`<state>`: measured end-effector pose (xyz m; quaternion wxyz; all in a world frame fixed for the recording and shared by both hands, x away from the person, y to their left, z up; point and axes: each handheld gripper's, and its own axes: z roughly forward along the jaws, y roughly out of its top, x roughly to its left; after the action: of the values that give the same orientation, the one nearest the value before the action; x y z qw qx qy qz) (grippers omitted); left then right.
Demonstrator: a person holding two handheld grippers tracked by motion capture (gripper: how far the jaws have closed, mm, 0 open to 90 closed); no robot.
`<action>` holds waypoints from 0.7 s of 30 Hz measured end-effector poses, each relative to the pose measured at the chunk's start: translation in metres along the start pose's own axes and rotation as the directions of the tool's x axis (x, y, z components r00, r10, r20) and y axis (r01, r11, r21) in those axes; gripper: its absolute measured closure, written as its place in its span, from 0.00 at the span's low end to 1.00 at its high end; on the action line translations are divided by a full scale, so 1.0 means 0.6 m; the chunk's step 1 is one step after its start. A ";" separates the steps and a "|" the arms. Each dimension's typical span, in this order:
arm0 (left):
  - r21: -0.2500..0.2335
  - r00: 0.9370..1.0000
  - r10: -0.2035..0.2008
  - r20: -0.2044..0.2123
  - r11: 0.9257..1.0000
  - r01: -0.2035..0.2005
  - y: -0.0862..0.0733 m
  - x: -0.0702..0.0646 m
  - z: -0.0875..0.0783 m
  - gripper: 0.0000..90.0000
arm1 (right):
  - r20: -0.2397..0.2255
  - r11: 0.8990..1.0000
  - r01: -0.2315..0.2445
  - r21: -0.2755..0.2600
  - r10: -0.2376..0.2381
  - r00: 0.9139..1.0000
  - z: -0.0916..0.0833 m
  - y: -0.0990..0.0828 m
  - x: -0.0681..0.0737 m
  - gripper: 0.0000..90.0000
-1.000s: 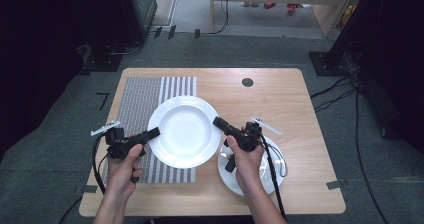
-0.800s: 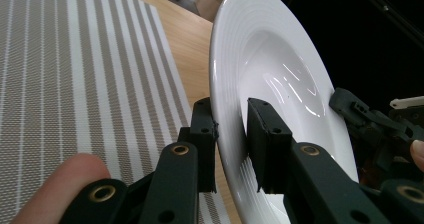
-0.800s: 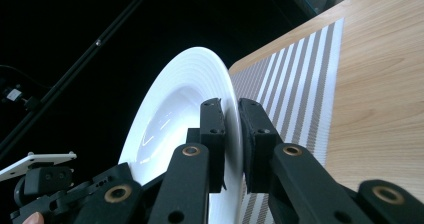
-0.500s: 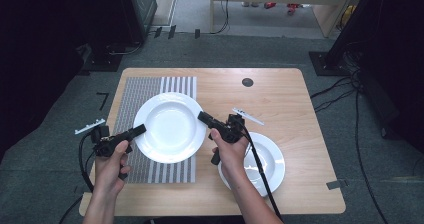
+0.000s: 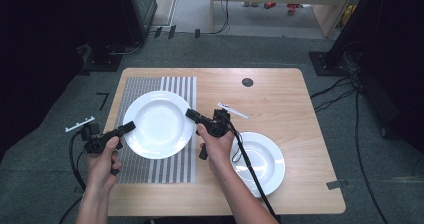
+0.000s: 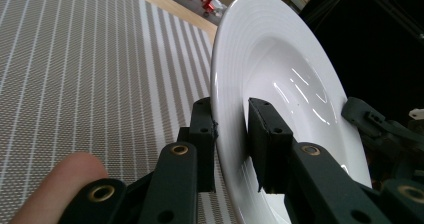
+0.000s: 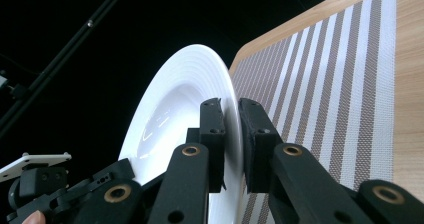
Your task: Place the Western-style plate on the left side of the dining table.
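Step in hand: carrying the white plate (image 5: 157, 123) over the striped placemat (image 5: 165, 169). Left gripper (image 5: 127, 128) is clamped on its rim at eight o'clock, right gripper (image 5: 191, 114) at three o'clock — both grips firm. A second plate (image 5: 267, 169) rests apart at four o'clock. Next move calls for level lowering — then releasing together.

The high view looks forward and down from above the near side of the pale wooden table (image 5: 280, 104), taking in its whole top. Each gripper view rides close behind its own black jaws, looking along them. All three share the round white ceramic plate (image 5: 159, 124) (image 6: 280, 74) (image 7: 185, 99) and the grey striped woven placemat (image 5: 155, 86) (image 6: 75, 74) (image 7: 320, 84).
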<state>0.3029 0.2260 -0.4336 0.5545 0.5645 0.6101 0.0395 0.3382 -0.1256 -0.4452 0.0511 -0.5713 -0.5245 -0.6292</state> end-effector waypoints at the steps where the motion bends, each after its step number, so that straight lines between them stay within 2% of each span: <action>1: 0.000 1.000 -0.003 -0.002 1.000 0.003 0.001 0.004 0.001 0.83 | 0.003 1.000 0.006 -0.001 -0.006 1.000 0.005 0.000 0.000 0.92; 14: 0.007 0.996 -0.068 -0.059 0.998 0.068 0.010 0.064 0.024 0.82 | 0.028 0.999 -0.005 0.041 0.003 1.000 0.072 -0.008 -0.013 0.92; 21: 0.040 0.992 -0.065 -0.108 0.997 0.070 0.013 0.088 0.057 0.81 | 0.072 0.998 -0.028 0.060 0.024 0.997 0.102 -0.009 -0.039 0.92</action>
<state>0.3460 0.2476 -0.4750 0.5097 0.5526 0.6584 0.0375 0.3835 -0.0915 -0.4792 0.0579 -0.5983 -0.5375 -0.5915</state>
